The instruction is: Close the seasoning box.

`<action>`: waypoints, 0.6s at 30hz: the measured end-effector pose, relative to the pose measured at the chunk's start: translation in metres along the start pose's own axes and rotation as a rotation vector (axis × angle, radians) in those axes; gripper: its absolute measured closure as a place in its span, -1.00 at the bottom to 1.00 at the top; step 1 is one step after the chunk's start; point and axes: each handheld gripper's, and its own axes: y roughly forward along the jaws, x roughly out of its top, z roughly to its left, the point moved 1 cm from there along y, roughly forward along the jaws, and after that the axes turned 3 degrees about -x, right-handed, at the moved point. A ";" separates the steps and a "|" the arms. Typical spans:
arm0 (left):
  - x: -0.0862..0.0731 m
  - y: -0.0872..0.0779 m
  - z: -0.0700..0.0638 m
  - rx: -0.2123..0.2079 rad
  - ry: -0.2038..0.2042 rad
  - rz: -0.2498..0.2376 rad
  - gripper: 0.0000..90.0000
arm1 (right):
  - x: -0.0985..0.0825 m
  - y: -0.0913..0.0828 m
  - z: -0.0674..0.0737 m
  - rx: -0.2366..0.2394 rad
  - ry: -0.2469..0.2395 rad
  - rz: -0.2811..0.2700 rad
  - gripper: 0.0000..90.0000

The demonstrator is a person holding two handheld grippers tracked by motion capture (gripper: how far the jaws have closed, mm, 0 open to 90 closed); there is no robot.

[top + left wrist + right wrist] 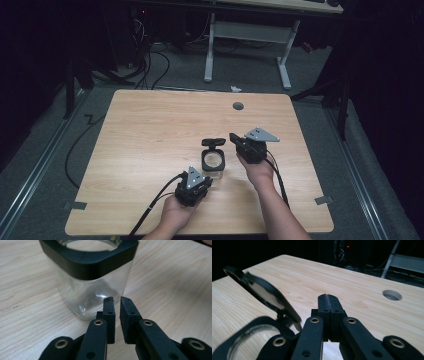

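- High view: clear square glass jar (213, 161) with black collar, standing upright just right of centre on the wooden table (150, 130); hinged black lid (213, 142) flipped open, standing at the jar's 12 o'clock edge.
- Left gripper (200, 186) at the jar's 7 o'clock, just beside its base, grey three-cornered plate on top, cable trailing toward the near edge.
- Right gripper (237, 141) at the jar's 2 o'clock, near the raised lid, held by a hand coming in from the bottom.
- Round cable hole (238, 106) in the table at 12 o'clock, well apart from the jar.
- Left gripper view: jar (87, 282) straight ahead at 11 o'clock, empty as far as visible; left gripper (117, 300) nearly closed, a narrow slit between the pads, nothing between them, tips just short of the glass.
- Right gripper view: right gripper (329, 297) fully closed, pads pressed together on nothing; lid (264, 296) tilted up at 10 o'clock, jar opening (244, 340) at 8 o'clock.
- Likely risk: narrowed left tips nudging the smooth glass low down and sliding or tipping the jar, since nothing steadies it.
- Likely risk: closed right tips catching the upright lid and swinging it shut, or dragging the whole jar by its hinge.
- No brand, label or readable writing anywhere.
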 end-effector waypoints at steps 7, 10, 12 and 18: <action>-0.003 0.001 0.008 0.039 0.022 -0.009 0.98 | 0.011 0.003 0.007 0.007 -0.013 -0.019 1.00; -0.001 0.002 0.009 0.041 0.017 -0.012 1.00 | 0.012 0.004 0.009 0.015 -0.026 -0.012 1.00; 0.000 0.002 0.009 0.042 0.016 -0.015 1.00 | 0.013 0.004 0.012 0.022 -0.038 -0.013 1.00; 0.002 0.003 0.011 0.046 0.010 -0.023 1.00 | 0.009 0.002 0.019 0.038 -0.060 -0.002 1.00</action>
